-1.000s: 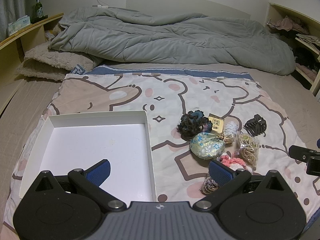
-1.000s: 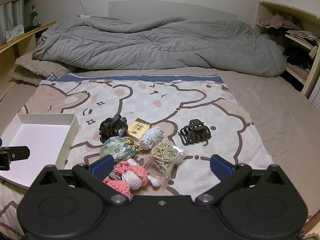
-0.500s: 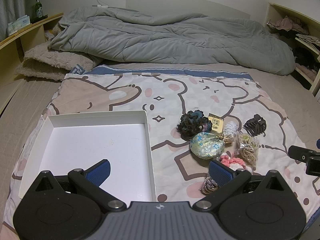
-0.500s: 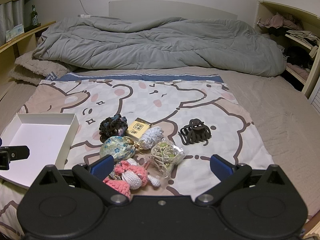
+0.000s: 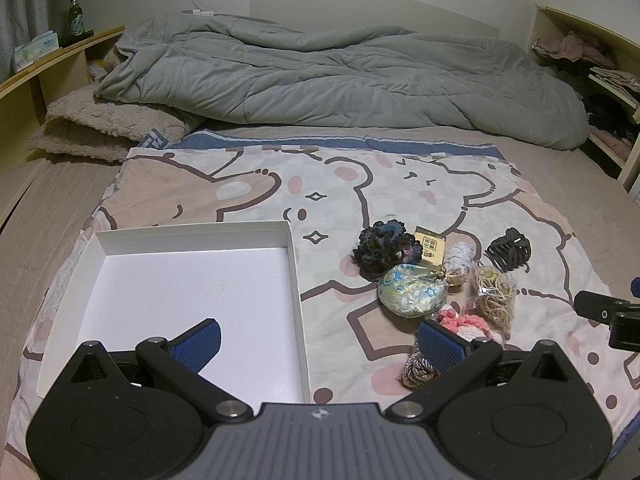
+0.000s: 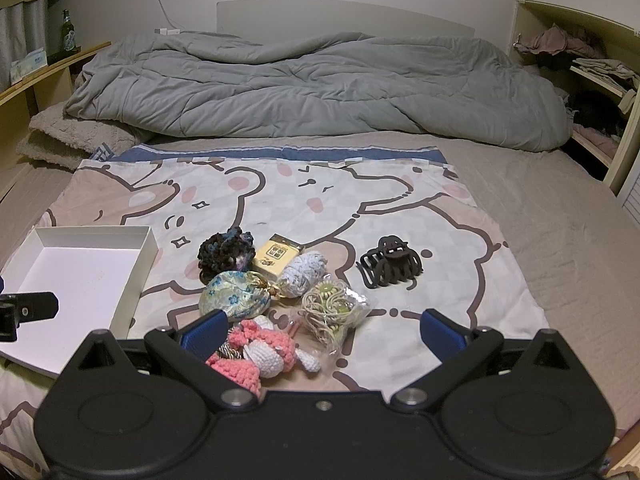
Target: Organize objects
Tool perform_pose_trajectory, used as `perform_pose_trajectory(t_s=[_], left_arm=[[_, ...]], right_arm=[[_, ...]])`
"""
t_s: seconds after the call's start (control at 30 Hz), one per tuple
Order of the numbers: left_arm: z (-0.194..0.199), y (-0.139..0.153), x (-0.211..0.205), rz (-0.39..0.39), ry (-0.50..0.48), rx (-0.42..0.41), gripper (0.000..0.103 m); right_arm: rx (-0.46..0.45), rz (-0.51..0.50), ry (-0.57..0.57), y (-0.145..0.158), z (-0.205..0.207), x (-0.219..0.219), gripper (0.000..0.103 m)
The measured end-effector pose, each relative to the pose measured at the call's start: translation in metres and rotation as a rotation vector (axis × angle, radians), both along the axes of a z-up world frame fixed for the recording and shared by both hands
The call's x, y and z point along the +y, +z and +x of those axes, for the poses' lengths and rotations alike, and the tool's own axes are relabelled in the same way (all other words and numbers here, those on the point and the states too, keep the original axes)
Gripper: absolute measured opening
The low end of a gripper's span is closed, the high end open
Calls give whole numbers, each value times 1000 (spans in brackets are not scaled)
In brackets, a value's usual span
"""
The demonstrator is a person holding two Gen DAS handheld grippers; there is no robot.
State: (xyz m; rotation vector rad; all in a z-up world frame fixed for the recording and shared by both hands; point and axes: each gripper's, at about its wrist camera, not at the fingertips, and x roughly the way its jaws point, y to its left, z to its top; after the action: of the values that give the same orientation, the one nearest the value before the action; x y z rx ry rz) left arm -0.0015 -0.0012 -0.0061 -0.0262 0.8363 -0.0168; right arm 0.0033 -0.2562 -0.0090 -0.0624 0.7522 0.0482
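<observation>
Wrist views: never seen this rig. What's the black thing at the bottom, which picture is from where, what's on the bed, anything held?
No robot: a person holds a two-finger claw in each hand, each with a fisheye camera looking along its blue-padded fingers. One picture is from the left claw, over the empty white box; the other from the right claw, over the pile. On the cartoon blanket lie a dark scrunchie, floral pouch, yellow packet, bag of hair ties, pink crochet toy and claw clip. Both claws are open, holding nothing.

Grey duvet (image 5: 340, 80) rumpled at headboard; green bottle (image 5: 76, 16) on side shelf (image 5: 60, 46) (upright).
</observation>
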Motion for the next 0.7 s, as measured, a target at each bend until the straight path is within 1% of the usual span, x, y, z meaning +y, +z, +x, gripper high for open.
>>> perform_pose_trajectory(t_s=[0.27,0.33,0.37,0.6,0.7], left_arm=[[-1,0,-3,0,1,1,103],[0,0,-3,-1,1,0,103],[-1,0,-3,-2,1,1,103],[-1,2,-8,-1,5,1,103],[-1,1,-8,-10,2,5,103]], right_arm=[[1,1,0,3,2,1,103],[2,1,1,2,1,0,103],[2,-1,0,-5,-1,-1,103],[2,1,3,-9,-5,-1,103],[-2,16,9,-3,-4,-1,103]])
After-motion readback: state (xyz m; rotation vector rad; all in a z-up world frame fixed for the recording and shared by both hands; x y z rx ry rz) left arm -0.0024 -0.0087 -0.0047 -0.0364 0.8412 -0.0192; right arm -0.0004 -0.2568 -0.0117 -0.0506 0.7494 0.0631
